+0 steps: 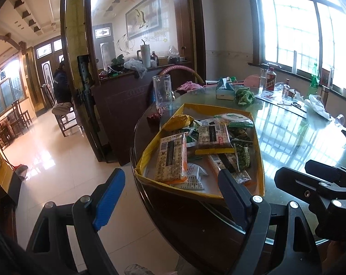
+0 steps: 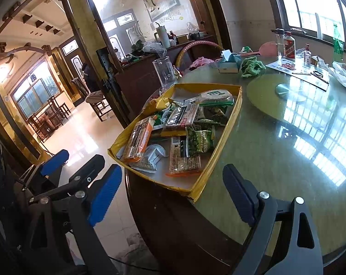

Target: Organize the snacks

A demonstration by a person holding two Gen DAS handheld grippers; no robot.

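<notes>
A shallow yellow cardboard box [image 1: 261, 160] [image 2: 221, 146] sits at the near edge of the round glass-topped table [image 2: 287, 155]. It holds several snack packets in a loose pile. Among them are an orange-edged packet [image 1: 171, 158] [image 2: 138, 142] at the left and a green pea packet [image 1: 243, 155] [image 2: 199, 141]. My left gripper [image 1: 173, 197] hangs open just short of the box's near rim, over the table edge and floor. My right gripper [image 2: 173, 192] is open beside it, level with the box's near right corner. Neither touches a packet. Each gripper shows in the other's view: the right gripper [image 1: 292, 171] and the left gripper [image 2: 83, 155].
Behind the box stand a clear glass pitcher [image 1: 162, 89], a tissue box [image 1: 224, 89] and a green cloth [image 1: 244, 96]. Bottles [image 1: 269, 78], papers and a white bag [image 1: 317, 106] crowd the far right. Left of the table lie tiled floor, wooden chairs and a person [image 1: 60, 84].
</notes>
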